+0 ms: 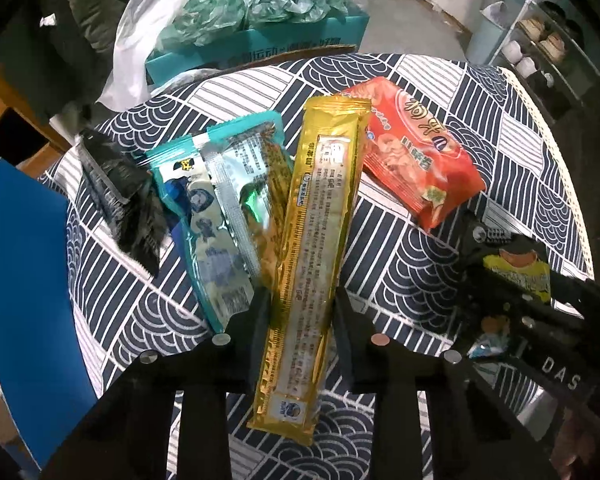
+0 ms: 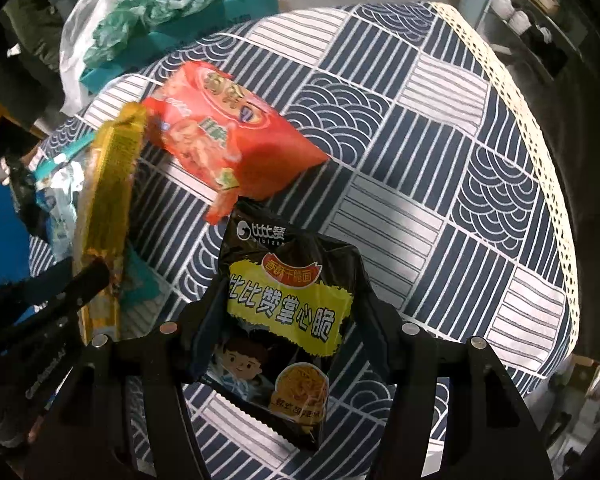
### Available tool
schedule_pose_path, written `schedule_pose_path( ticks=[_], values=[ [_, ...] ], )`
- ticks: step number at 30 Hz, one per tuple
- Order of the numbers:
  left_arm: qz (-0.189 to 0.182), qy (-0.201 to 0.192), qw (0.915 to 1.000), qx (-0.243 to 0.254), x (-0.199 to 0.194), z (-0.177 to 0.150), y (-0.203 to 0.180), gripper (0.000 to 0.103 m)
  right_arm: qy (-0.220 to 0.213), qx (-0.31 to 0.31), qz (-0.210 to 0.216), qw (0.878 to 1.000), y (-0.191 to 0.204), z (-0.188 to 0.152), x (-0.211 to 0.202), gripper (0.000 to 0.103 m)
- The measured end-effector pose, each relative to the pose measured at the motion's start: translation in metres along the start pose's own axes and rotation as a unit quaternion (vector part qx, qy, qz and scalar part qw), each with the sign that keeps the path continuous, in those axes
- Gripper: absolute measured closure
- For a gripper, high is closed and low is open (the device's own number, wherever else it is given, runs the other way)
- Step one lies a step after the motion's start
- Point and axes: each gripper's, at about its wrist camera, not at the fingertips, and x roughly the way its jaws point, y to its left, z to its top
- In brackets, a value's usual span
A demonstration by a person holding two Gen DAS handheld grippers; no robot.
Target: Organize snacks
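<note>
My left gripper (image 1: pixel 300 312) is shut on a long gold snack packet (image 1: pixel 320 240) and holds it above the table; the packet also shows in the right wrist view (image 2: pixel 104 208). My right gripper (image 2: pixel 292 304) is shut on a black and yellow noodle snack bag (image 2: pixel 284 308), seen at the right of the left wrist view (image 1: pixel 516 272). An orange snack bag (image 1: pixel 416 160) lies on the patterned tablecloth (image 1: pixel 520 152), also in the right wrist view (image 2: pixel 228 140). A teal packet (image 1: pixel 220 208) and a dark packet (image 1: pixel 120 192) lie left of the gold one.
A blue box (image 1: pixel 24 300) stands at the left edge. A teal carton (image 1: pixel 260 48) with green and white plastic bags sits behind the table. The tablecloth's lace edge (image 2: pixel 540 140) runs along the right. A shelf with shoes (image 1: pixel 540 44) is at far right.
</note>
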Motion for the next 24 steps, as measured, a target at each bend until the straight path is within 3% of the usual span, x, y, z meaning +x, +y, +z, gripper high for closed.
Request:
schedule_pose_path(
  ticks=[3,24],
  values=[
    [-0.007,-0.001,1.0000,0.000,-0.007,-0.004,0.006,0.073,-0.005,-0.004,0.005,1.000,0.023,0.003,-0.011,0.041],
    [-0.058,-0.037,0.9972,-0.030,-0.080,-0.034,0.051,0.074,-0.042,-0.061,0.047,0.996,0.077,-0.010,-0.075,0.041]
  ],
)
